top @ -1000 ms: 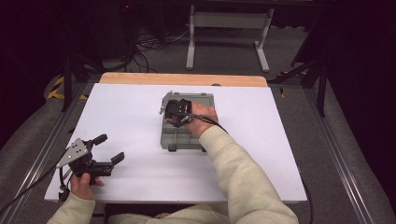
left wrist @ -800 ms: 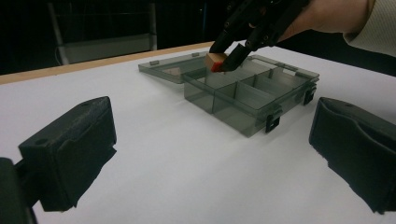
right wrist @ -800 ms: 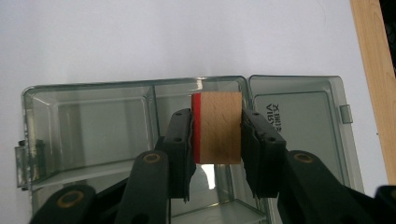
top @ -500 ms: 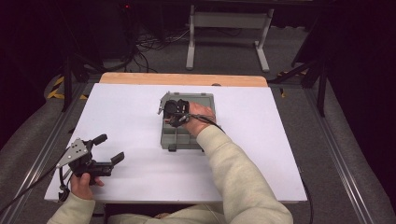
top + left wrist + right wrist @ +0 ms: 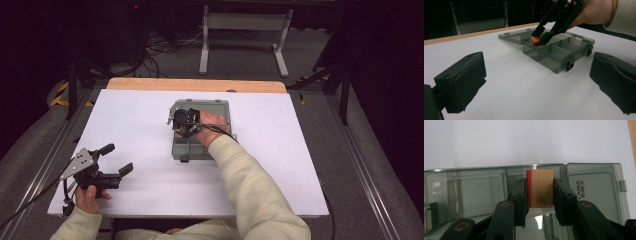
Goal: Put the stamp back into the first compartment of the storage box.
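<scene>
A: Where does your right gripper stand?

B: Over the far end of the box, which sits mid-table with its lid folded open flat behind it. In the right gripper view your jaws are clenched on a wooden block, one pad on each side, the block's red edge against the left pad.

A: And the block relative to the box?

B: Seen from the left gripper view, the block hangs at the rim of a far compartment, by the lid hinge (whether it touches the floor of the compartment cannot be told). The box is grey, translucent, divided into several cells, with dark latches on its near wall.

A: The left gripper?

B: Near the table's front-left corner, well apart from the box, in your left hand. Its jaws are spread wide, released, holding nothing; white tabletop shows between them in its own view.
</scene>
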The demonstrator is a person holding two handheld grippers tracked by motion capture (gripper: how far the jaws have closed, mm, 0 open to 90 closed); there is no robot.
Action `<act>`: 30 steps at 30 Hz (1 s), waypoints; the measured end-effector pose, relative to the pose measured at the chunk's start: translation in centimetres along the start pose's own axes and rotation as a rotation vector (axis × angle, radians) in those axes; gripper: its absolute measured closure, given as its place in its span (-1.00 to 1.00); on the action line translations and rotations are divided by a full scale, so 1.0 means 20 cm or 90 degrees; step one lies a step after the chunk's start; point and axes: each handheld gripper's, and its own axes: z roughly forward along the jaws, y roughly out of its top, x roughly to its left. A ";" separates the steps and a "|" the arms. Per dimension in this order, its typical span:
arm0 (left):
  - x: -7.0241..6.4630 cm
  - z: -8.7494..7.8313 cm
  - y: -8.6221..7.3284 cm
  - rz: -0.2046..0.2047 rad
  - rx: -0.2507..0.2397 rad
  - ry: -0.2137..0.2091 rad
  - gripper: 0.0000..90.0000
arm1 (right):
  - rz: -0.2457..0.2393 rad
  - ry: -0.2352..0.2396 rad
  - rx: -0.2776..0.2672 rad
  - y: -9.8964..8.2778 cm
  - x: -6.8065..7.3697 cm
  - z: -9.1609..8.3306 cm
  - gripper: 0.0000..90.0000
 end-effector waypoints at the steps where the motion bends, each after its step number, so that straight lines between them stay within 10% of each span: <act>1: 0.00 0.00 0.00 0.000 0.001 -0.001 -0.97 | -0.001 0.000 0.002 0.00 0.00 0.00 0.46; 30: 0.00 0.00 0.00 0.000 0.004 0.002 -0.97 | 0.003 0.007 0.004 0.00 0.00 0.04 0.40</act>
